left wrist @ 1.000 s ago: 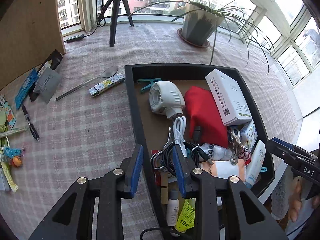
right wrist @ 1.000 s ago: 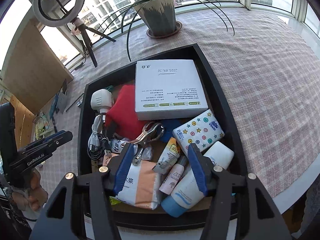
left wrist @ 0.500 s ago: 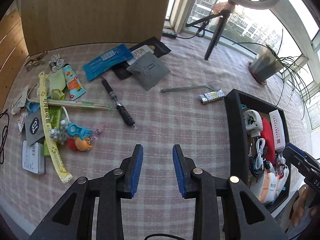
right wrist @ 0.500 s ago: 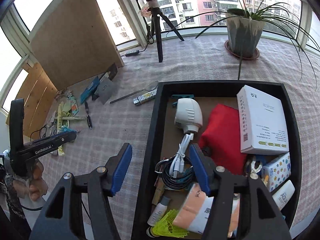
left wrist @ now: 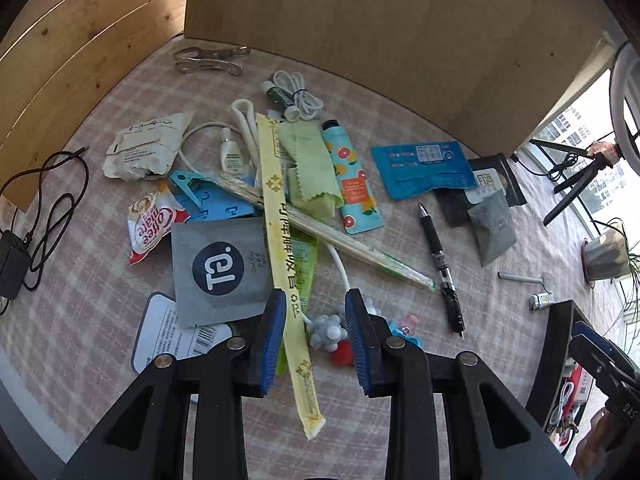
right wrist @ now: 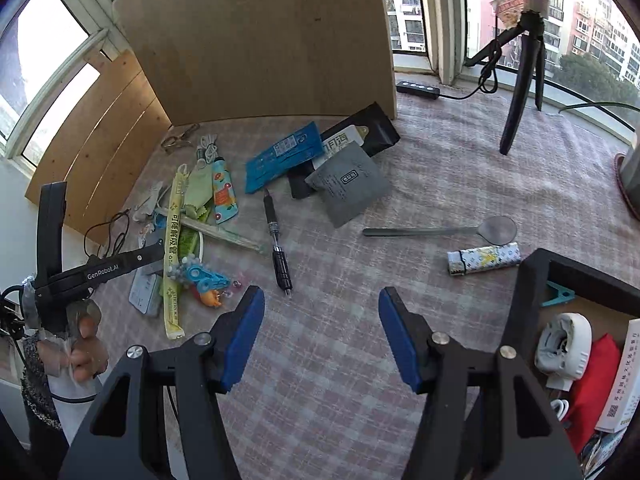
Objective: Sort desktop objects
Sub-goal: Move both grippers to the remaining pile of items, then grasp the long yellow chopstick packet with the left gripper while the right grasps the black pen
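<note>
A: Both views have swung off the black tray (right wrist: pixel 532 280) to the clutter pile (left wrist: pixel 280 208), well apart from it

B: Left fingers (left wrist: pixel 276 332) partly spread over it, empty; right fingers (right wrist: pixel 244 332) wide, empty, ready to pick

Bare checked cloth is lying open across the surface (right wrist: pixel 400 184) in the middle and lower middle of the right wrist frame, between the black pen (right wrist: pixel 277 246) and the silver metal spoon (right wrist: pixel 440 231). A dense pile of packets around the long yellow paper sleeve (left wrist: pixel 286 264) is filling the centre of the left wrist frame. The tall brown board (right wrist: pixel 256 40) is blocking the top, and the black tray wall (right wrist: pixel 524 312) is closing off the lower right.
</note>
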